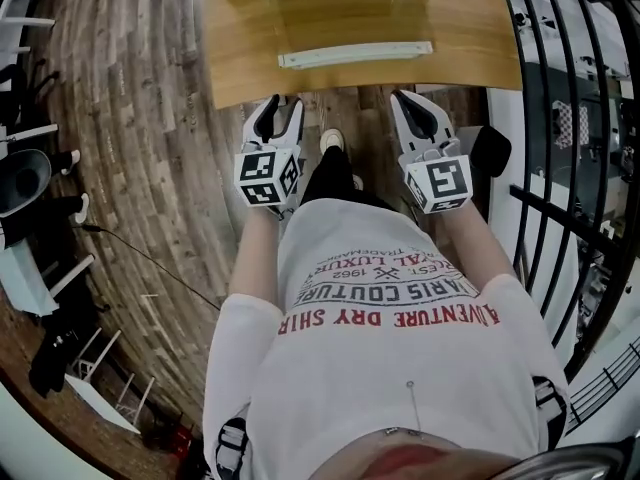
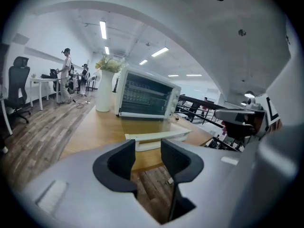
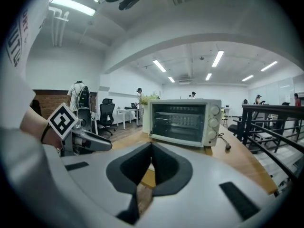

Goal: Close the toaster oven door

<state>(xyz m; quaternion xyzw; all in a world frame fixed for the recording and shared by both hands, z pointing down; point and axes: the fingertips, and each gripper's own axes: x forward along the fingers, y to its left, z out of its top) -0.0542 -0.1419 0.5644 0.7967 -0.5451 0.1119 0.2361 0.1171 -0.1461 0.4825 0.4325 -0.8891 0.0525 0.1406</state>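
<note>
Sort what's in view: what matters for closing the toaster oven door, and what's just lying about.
For the job:
white toaster oven
its open glass door with white handle, folded down flat
left gripper, jaws apart, empty
right gripper, jaws together, empty

Just about:
white vase of flowers
black office chair
black metal railing
</note>
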